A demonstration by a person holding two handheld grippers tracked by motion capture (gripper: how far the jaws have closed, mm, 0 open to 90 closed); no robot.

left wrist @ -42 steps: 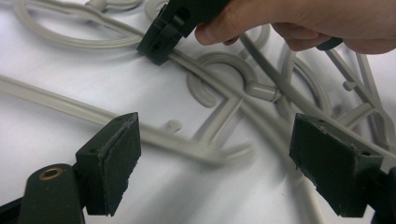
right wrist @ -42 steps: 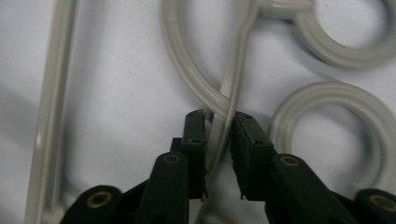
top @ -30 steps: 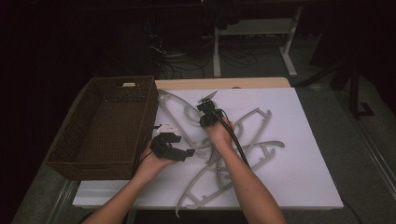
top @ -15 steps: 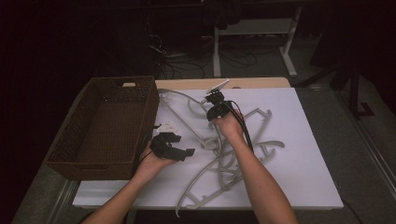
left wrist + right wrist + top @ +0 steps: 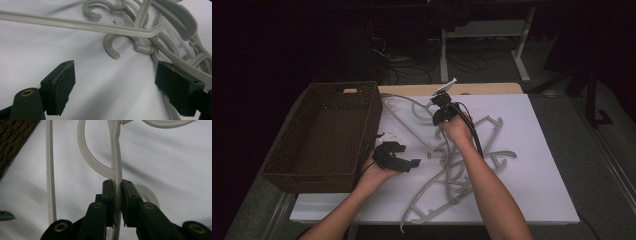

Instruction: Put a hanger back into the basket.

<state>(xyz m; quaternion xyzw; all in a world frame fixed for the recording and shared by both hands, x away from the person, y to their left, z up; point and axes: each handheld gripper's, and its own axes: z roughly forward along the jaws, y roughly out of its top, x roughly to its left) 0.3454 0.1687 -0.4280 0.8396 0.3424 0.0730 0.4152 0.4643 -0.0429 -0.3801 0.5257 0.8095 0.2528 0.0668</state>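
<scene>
One grey plastic hanger [image 5: 117, 165], lifted from the tangled pile of hangers [image 5: 457, 175] on the white table [image 5: 542, 175], is clamped by its thin bar in the right gripper [image 5: 117, 195], while the left gripper [image 5: 398, 157] is held wide apart beside the wicker basket [image 5: 297, 150].
</scene>
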